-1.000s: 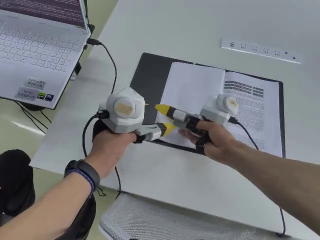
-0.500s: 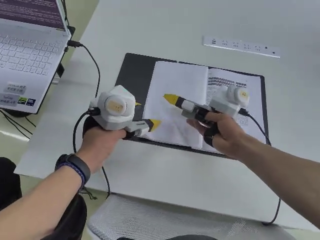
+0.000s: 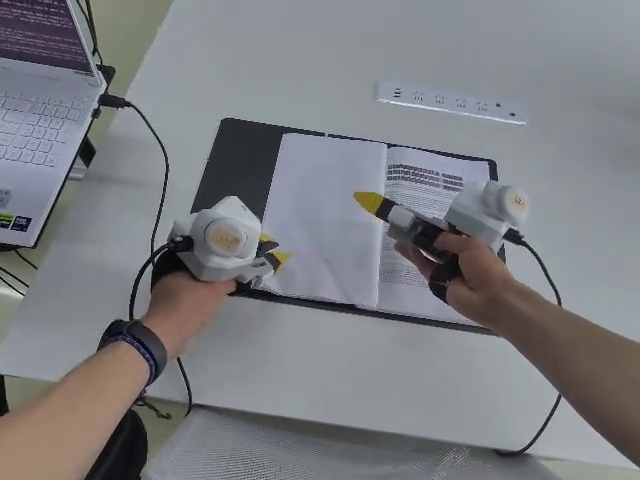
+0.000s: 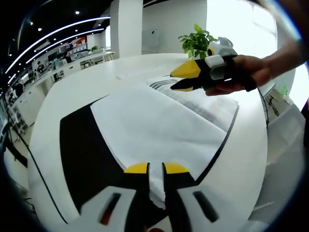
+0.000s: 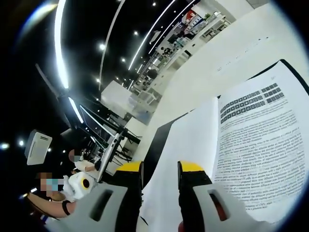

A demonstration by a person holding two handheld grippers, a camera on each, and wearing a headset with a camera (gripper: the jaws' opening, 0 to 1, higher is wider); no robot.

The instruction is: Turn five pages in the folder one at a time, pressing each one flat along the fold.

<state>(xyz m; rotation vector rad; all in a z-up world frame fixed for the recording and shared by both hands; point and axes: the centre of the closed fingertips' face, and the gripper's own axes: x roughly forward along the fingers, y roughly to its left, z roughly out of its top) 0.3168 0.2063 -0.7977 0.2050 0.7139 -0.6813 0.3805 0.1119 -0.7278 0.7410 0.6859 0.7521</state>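
Page (image 3: 325, 215) edge clenched in left tongs (image 4: 155, 168), right tongs (image 3: 368, 203) released above folder (image 3: 235, 150)

The laptop (image 3: 35, 110) runs off the head view's left edge, with most of it out of the picture. There the left claw (image 3: 270, 258) covers the near left corner of the folder (image 3: 240, 160). In the left gripper view the near edge of the blank page (image 4: 159, 125) slips between that claw's jaws; whether they pinch it I cannot quite tell. The right hand (image 3: 468, 280) hides the lower part of the printed page (image 3: 440, 185), whose text is too small to read.
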